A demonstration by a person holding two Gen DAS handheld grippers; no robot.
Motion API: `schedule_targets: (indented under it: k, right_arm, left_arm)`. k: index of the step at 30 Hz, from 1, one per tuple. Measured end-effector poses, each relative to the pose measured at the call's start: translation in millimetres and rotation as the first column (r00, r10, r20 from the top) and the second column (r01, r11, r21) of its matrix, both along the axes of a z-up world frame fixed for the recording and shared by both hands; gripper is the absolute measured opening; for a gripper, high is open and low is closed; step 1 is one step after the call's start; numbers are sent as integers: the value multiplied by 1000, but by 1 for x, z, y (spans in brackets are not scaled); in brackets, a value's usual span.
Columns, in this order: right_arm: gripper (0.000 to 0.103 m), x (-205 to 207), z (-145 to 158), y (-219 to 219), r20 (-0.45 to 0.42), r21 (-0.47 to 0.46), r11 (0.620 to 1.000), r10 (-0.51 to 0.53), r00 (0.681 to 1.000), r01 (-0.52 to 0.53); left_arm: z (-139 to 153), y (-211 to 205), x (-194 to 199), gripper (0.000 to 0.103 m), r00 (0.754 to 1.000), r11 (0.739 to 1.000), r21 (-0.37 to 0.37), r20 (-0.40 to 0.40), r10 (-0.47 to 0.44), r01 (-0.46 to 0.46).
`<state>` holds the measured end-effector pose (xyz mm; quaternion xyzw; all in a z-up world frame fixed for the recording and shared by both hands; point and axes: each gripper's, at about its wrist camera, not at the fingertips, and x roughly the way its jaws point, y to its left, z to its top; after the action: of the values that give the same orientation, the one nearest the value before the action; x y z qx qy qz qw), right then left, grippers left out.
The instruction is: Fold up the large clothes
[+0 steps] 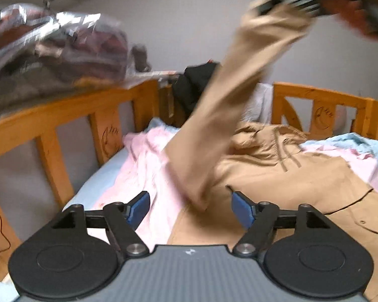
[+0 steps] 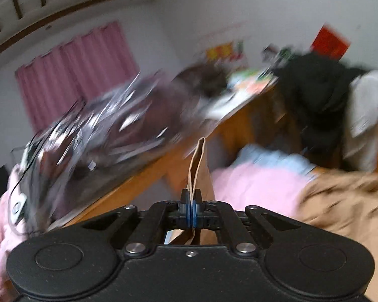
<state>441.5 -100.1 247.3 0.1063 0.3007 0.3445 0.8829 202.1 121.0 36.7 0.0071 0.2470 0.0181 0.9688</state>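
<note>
A tan coat (image 1: 302, 166) lies spread on a bed over pink bedding (image 1: 148, 166). Its sleeve (image 1: 229, 100) is lifted high toward the upper right, where a hand holds my right gripper (image 1: 272, 2) shut on the cuff. In the right wrist view the right gripper (image 2: 191, 198) pinches a fold of the tan sleeve (image 2: 197, 166) between its blue pads. My left gripper (image 1: 190, 207) stands open low over the coat near the sleeve's base, blue pads apart, with nothing pressed between them.
A wooden bed rail (image 1: 70, 115) runs along the left and back. A clear plastic bag of clothes (image 1: 50, 50) sits above the rail. Dark clothing (image 1: 194, 85) hangs at the back. Light blue bedding (image 1: 352, 143) lies at the right. Pink curtains (image 2: 75, 70) hang on the far wall.
</note>
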Motion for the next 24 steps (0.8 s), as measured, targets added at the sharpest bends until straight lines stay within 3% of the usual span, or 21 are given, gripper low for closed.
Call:
schedule_targets:
  k: [4,6,10,15,19,22,24]
  right_arm:
    - [1,3,15,-63,13,-23,994,-108,994,108]
    - [1,4,11,-84,4,-38,990,-135,991,135]
    - [1,5,7,-117,38,-126,978,-164,986,168]
    - [1,1,-17,-158,45,-146,965,-212,976,217]
    - [1,-9,-43,-189,61,-130,963,-230,971,236]
    - [1,-18,-61,-203,91,-146,958,-235,968,246]
    - [1,-21,-73,-211,100,-167,954,-236,966,250]
  left_arm:
    - [-20,2,33,79,995,999,16,-85,-45,46]
    - [-28,6,55,79,990,995,-54,-114,-85,79]
    - [-34,18,87,80,987,984,-174,-145,-71,45]
    - [-27,33,130,80,980,965,-259,-176,-95,47]
    - [-24,23,176,80,961,960,-271,-236,-143,76]
    - [-40,10,212,79,932,962,-267,-329,-153,64]
    - [-54,5,229,68,910,956,-291,-390,-143,25]
